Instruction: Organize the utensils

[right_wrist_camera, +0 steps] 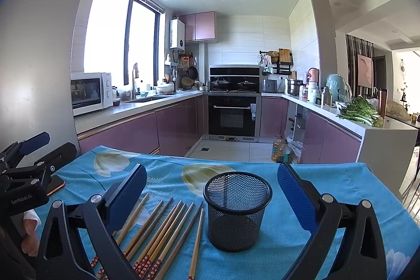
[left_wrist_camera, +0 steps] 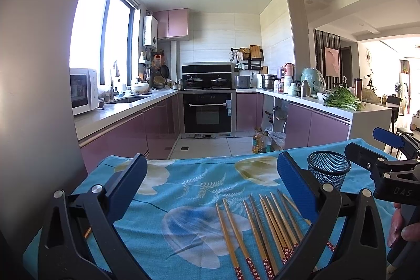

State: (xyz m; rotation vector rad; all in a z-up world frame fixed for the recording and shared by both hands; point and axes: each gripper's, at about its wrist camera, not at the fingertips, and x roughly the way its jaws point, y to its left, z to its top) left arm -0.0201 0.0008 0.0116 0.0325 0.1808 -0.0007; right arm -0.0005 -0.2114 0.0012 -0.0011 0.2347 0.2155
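Several wooden chopsticks (left_wrist_camera: 262, 230) with red patterned ends lie side by side on the blue floral cloth (left_wrist_camera: 183, 190). My left gripper (left_wrist_camera: 210, 175) hovers open above them, nothing between its blue pads. A black mesh cup (right_wrist_camera: 237, 211) stands upright and empty on the cloth, just right of the chopsticks (right_wrist_camera: 162, 230). My right gripper (right_wrist_camera: 212, 183) is open, its fingers straddling the cup from above and behind without touching it. The left wrist view shows the mesh cup (left_wrist_camera: 329, 169) behind the right finger and the other gripper (left_wrist_camera: 380, 148) at the far right, held by a hand (left_wrist_camera: 401, 230).
A phone (right_wrist_camera: 56, 186) lies at the cloth's left edge near the left gripper (right_wrist_camera: 39, 148). The table ends just beyond the cup; past it is kitchen floor with oil bottles (right_wrist_camera: 279, 150), purple cabinets and an oven (right_wrist_camera: 232, 116). A grey wall (left_wrist_camera: 39, 70) stands close on the left.
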